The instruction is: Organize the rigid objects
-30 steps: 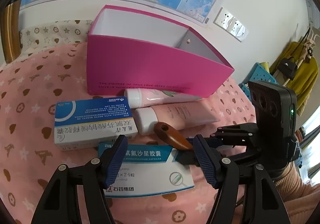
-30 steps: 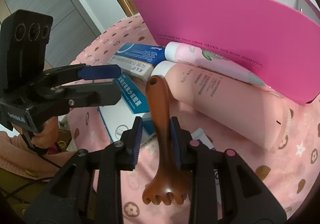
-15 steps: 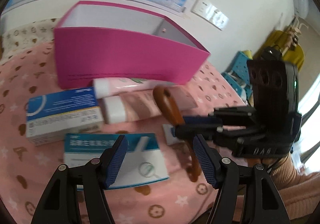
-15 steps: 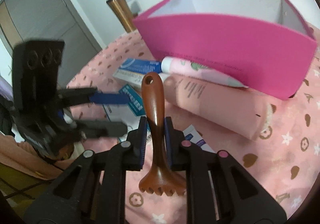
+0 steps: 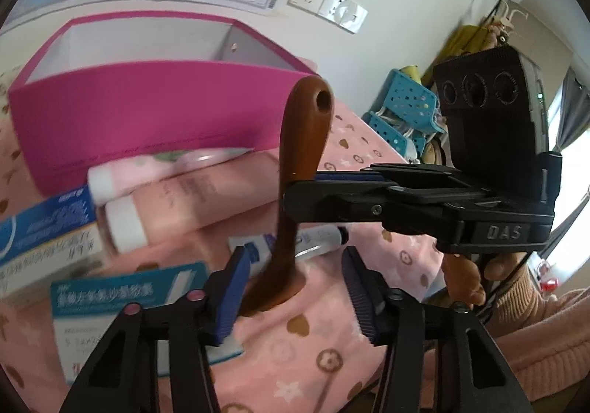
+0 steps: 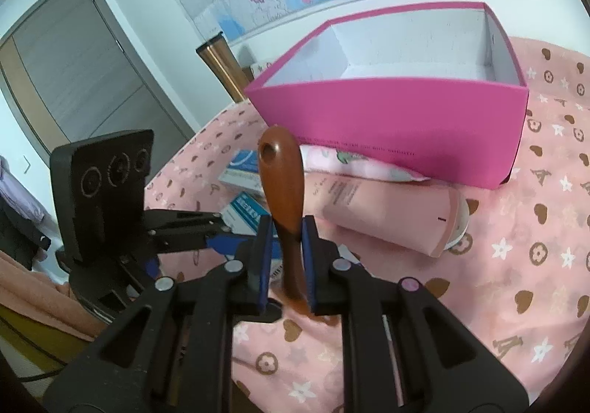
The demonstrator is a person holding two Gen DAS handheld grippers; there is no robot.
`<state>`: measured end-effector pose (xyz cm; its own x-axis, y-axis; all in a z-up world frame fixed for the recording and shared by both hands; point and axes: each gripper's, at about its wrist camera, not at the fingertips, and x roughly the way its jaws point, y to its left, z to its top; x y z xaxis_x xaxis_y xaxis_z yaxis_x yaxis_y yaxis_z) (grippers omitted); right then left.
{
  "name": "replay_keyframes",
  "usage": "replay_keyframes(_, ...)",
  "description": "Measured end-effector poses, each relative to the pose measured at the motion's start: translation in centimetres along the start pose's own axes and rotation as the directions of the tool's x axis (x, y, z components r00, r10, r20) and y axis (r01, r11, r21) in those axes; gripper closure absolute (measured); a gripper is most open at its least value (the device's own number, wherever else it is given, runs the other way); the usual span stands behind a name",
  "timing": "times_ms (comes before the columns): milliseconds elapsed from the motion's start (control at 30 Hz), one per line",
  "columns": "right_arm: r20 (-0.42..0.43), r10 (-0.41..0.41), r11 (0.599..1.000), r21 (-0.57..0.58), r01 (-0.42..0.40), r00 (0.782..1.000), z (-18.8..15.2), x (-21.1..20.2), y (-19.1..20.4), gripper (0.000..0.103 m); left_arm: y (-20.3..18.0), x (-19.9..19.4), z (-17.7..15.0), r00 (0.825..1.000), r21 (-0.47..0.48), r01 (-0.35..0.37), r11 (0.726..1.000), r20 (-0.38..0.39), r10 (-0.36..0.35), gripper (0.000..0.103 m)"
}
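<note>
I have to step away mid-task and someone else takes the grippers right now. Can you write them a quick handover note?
Right gripper: shut on the handle of the brown wooden tool, holding it upright over the pink cloth.
Left gripper: jaws have just been closing around the tool's lower end; the pads are not clamping it yet.
Things: pink box open, nothing visible inside. Two pink tubes lie along its front, two medicine boxes beside them.
Done: only the tool is picked up.
Left: tool, tubes and medicine boxes presumably all go into the box.
</note>
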<state>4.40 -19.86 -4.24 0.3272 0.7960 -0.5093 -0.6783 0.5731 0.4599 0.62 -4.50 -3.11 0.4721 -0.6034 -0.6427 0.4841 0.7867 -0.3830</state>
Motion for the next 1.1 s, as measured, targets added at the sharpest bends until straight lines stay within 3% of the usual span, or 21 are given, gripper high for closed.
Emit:
replay_keyframes(100, 0.023, 0.002, 1.0, 0.001, -0.002, 1.0, 0.2, -0.6, 0.2, 0.087, -0.3, 0.5, 1.1, 1.0, 0.018, -0.014, 1.0, 0.012, 0.014, 0.064)
replay_keyframes(467, 0.127, -0.003, 1.0, 0.01, 0.002, 0.992, 3.7, -3.0, 0.2, 0.087, -1.2, -0.5, 6.5, 0.995, 0.057, -0.052, 0.997, 0.091, 0.047, 0.071)
replay_keyframes(867, 0.282, -0.02, 1.0, 0.023, 0.014, 0.959, 11.3, -5.5, -1.2, 0.087, -2.1, -1.7, 15.3, 0.966, 0.16, -0.198, 0.967, 0.199, 0.165, 0.071)
replay_keyframes(1100, 0.328, -0.05, 0.993, 0.114, 0.013, 0.943, 14.2, -5.2, -4.1, 0.087, 0.0, -0.2, 18.5, 0.951, 0.128, -0.267, 0.955, 0.194, 0.24, 0.071)
